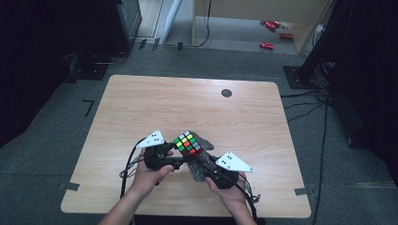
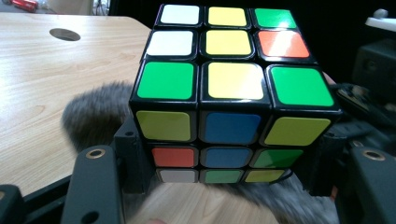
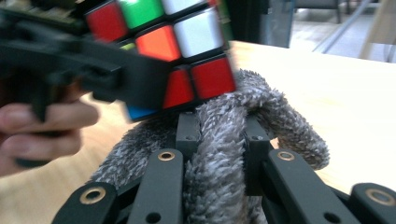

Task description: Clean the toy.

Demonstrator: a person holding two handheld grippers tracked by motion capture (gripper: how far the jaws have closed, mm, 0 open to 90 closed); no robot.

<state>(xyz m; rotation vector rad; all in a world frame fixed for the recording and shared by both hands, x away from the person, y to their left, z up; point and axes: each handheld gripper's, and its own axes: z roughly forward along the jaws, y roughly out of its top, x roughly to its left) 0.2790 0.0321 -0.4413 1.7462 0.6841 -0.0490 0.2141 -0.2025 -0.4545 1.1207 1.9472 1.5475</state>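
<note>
Item 1. Left gripper (image 1: 174, 154): held in the person's left hand (image 1: 149, 177), jaws clamped on opposite sides of the puzzle cube (image 1: 187, 143). In the left gripper view the two black jaws stood against the cube's lower side faces, one on each side, the cube (image 2: 231, 93) squarely between them.

Item 2. Right gripper (image 1: 199, 165): held in the person's right hand (image 1: 230, 191), jaws clenched on a grey fuzzy cloth (image 1: 202, 154). In the right gripper view the cloth (image 3: 224, 154) was bunched tight between the two jaws and rose to touch the cube's (image 3: 163, 37) underside, where red, orange and white stickers showed.

Item 3. Puzzle cube: three-by-three, black-framed, scrambled. It was lifted clear of the table (image 1: 141, 112), above the near middle of the tabletop, with the cloth directly beneath and beside it. Its upper face showed white, yellow, green and orange stickers; the face toward the left gripper's camera showed yellow, blue, orange, green and white.

Item 4. Grey fuzzy cloth: draped under the cube, part of it lying on the table behind the cube.

Item 5. Table: light wood grain, rounded corners. A dark round hole (image 1: 226, 93) lay near the far edge, well beyond the cube.

Item 6. Floor beyond the table: grey carpet, with small red objects (image 1: 272, 28) far behind the cube.
</note>
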